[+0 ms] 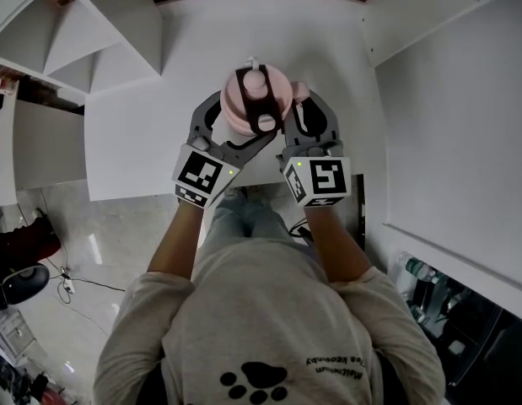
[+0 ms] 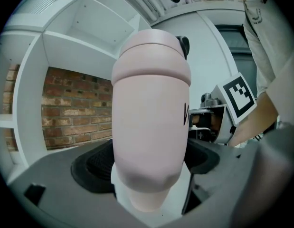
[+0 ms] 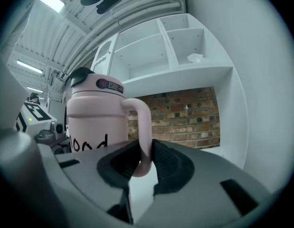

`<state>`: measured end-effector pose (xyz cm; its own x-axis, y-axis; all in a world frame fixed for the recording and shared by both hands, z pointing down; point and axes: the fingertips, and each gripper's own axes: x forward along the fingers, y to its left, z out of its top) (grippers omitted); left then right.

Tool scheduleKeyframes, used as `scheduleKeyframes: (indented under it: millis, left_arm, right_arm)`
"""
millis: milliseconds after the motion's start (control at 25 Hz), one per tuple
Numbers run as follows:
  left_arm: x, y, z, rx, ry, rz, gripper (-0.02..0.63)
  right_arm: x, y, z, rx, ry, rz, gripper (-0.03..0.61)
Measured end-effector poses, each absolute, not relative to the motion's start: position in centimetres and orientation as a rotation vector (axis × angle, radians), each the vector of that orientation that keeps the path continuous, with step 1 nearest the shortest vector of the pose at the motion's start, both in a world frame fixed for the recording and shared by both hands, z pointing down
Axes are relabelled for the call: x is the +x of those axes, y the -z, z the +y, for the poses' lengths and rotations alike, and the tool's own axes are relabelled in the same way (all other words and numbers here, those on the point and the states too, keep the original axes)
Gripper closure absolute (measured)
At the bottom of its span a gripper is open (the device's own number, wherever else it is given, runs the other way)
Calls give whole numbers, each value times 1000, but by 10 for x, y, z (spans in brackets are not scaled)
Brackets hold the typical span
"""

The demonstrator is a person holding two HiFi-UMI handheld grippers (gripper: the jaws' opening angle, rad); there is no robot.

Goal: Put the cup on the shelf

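A pink lidded cup point(image 1: 256, 99) with a dark lid strap is held up in the air between both grippers, above a white table point(image 1: 134, 142). My left gripper point(image 1: 235, 137) is shut on the cup's body point(image 2: 151, 122), which fills the left gripper view between the black pads point(image 2: 97, 167). My right gripper point(image 1: 296, 121) is shut on the cup's handle point(image 3: 143, 137); its pads point(image 3: 173, 167) pinch the handle's lower part. The cup point(image 3: 97, 122) stands upright, with black lettering on its side. White shelf compartments point(image 3: 161, 49) rise ahead, above a brick wall.
A white shelf unit point(image 1: 75, 32) stands at the left of the table and another white cabinet point(image 1: 454, 99) at the right. A brick wall point(image 2: 75, 108) lies behind the shelving. The person's arms and torso point(image 1: 269, 327) fill the lower head view.
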<state>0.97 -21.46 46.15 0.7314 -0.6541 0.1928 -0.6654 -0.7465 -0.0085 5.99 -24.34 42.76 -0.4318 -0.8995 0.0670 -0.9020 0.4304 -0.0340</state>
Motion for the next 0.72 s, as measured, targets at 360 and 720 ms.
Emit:
scheduleKeyframes:
  millis: [360,720]
  left_arm:
    - [4,-405,-220,2892,-276,-1131,166]
    - [3,-355,-223,2911,-284,-1168,166]
  right_arm:
    - [55,-368,-248,1680,-15,-2672,497]
    - [53,-315,-249,1687,90,-2734,497]
